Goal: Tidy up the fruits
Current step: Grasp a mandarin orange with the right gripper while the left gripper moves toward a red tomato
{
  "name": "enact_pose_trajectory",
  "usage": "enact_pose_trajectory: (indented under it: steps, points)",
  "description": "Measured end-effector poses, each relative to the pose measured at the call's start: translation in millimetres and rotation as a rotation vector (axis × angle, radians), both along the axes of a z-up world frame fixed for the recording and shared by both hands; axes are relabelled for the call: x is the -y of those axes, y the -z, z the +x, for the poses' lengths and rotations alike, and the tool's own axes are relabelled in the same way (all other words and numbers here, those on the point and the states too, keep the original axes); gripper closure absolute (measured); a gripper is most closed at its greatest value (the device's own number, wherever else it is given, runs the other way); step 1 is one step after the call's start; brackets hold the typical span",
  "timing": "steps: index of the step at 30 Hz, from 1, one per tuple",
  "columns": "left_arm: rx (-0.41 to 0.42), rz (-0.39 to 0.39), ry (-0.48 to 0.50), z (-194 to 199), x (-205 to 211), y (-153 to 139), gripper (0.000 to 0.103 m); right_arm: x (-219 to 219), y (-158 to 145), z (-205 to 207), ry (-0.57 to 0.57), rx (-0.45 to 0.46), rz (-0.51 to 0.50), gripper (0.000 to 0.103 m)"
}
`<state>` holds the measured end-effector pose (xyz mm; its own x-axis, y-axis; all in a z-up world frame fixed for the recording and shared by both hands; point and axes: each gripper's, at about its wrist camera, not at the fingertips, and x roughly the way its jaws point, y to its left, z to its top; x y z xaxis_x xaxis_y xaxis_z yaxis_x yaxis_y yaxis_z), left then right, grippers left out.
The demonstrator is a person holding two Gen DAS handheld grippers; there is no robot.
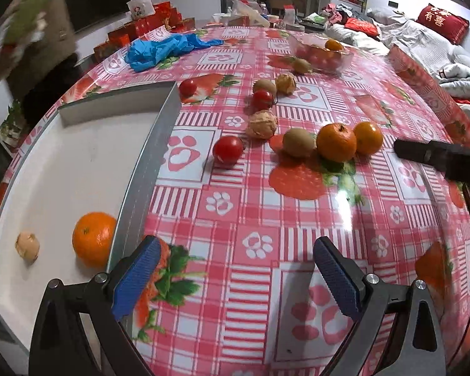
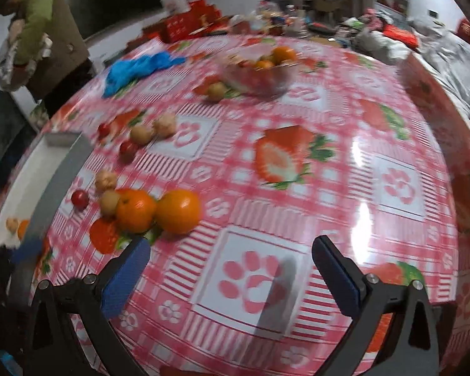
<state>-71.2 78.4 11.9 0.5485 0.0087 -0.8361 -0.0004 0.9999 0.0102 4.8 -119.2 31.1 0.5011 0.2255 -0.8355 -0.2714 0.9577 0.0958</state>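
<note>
Left wrist view shows our left gripper (image 1: 235, 279) low over the pink patterned tablecloth (image 1: 250, 206), fingers spread wide with nothing between them, its left finger (image 1: 134, 279) just beside the near right rim of the white tray (image 1: 147, 156). Inside the tray lie an orange (image 1: 94, 239) and a walnut (image 1: 27, 246). Farther out we see a tomato (image 1: 228, 149), a kiwi (image 1: 298, 142) and two oranges (image 1: 336, 142) touching in a row, with more fruit beyond and a clear bowl (image 1: 322, 54) at the far side. Our right gripper (image 2: 232, 279) hovers level over the cloth, jaws apart and empty, its left finger (image 2: 125, 279) near that orange pair; its view is blurred.
</note>
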Motion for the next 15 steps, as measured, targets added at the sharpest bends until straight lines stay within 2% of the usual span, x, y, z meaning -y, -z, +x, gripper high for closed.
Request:
enact_pose_trajectory:
  steps: [4, 6, 9, 11, 12, 13, 14, 15]
  points:
    - [0.009, 0.043, 0.006, 10, 2, -2, 0.005, -22, 8, 5, -0.055, 0.010, -0.059, 0.003]
    - [0.004, 0.028, 0.007, 15, 0, -3, 0.005, -30, 14, 10, -0.066, -0.003, -0.063, 0.009]
    - [0.004, 0.013, 0.002, 19, -2, -5, 0.005, -35, 16, 16, -0.068, 0.017, -0.072, 0.012]
    - [0.011, 0.023, 0.004, 21, 0, -7, 0.005, -39, 16, 19, -0.086, 0.019, -0.066, 0.025]
    - [0.016, 0.033, 0.008, 23, 2, -8, 0.005, -41, 16, 21, -0.092, 0.022, -0.069, 0.028]
    - [0.017, 0.037, 0.011, 25, 3, -9, 0.005, -43, 15, 24, -0.099, 0.028, -0.073, 0.040]
    - [0.018, 0.037, 0.013, 28, 3, -10, 0.005, -43, 14, 24, -0.109, 0.034, -0.066, 0.059]
    - [0.019, 0.034, 0.013, 31, 4, -11, 0.005, -42, 12, 25, -0.116, 0.032, -0.049, 0.060]
